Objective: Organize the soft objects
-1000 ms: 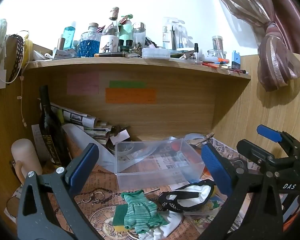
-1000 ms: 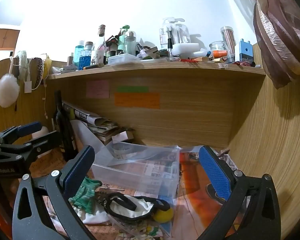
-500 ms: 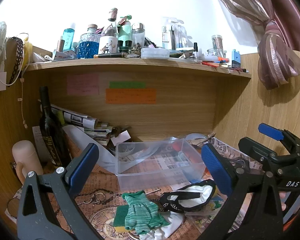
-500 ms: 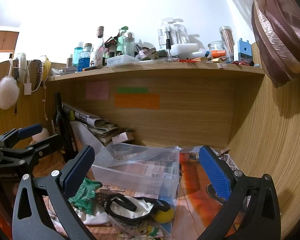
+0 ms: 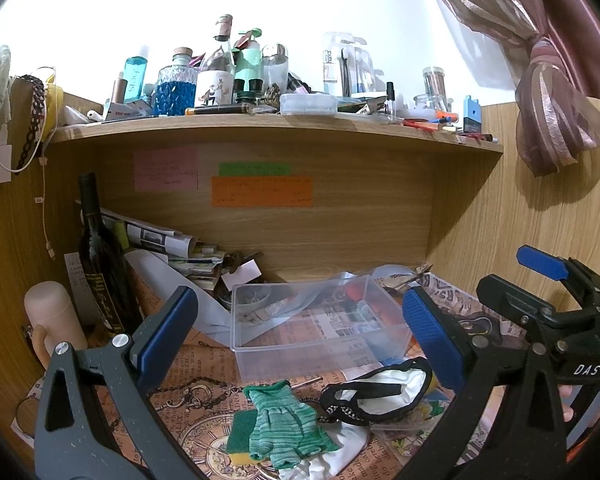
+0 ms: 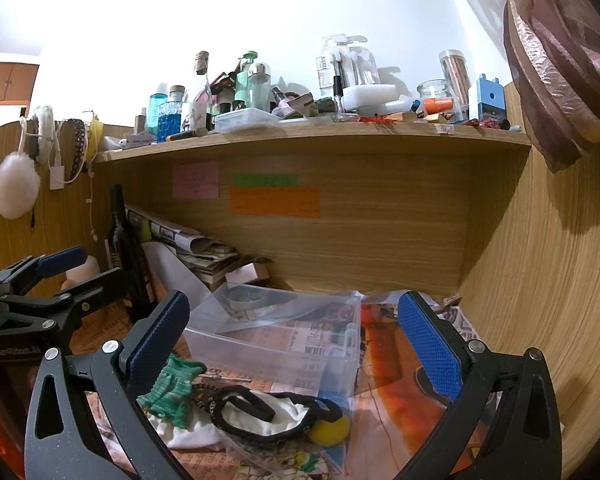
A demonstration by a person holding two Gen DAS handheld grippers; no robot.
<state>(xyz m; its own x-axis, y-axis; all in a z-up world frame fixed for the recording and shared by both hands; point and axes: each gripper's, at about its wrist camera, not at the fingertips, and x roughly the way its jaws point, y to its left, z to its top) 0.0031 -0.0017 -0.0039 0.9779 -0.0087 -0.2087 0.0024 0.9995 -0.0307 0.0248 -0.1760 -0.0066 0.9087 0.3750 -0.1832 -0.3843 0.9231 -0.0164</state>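
A green knit glove (image 5: 284,426) lies on a green-and-yellow sponge (image 5: 240,436) and white cloth (image 5: 340,454) on the desk; it also shows in the right wrist view (image 6: 168,390). Beside it lies a white mask with black straps (image 5: 380,394), also in the right wrist view (image 6: 268,414), next to a yellow ball (image 6: 330,430). An empty clear plastic box (image 5: 312,324) stands behind them, also in the right wrist view (image 6: 284,332). My left gripper (image 5: 300,332) is open and empty above the pile. My right gripper (image 6: 296,336) is open and empty to the right.
A dark wine bottle (image 5: 100,264), rolled newspapers (image 5: 160,240) and a beige mug (image 5: 52,320) stand at the back left. A shelf (image 5: 260,124) crowded with bottles overhangs the desk. Wooden walls close in on the left and right. A curtain (image 5: 552,120) hangs at the right.
Both grippers have lifted and drawn back very slightly; the pile sits a little lower in view. Nothing was grasped or moved.
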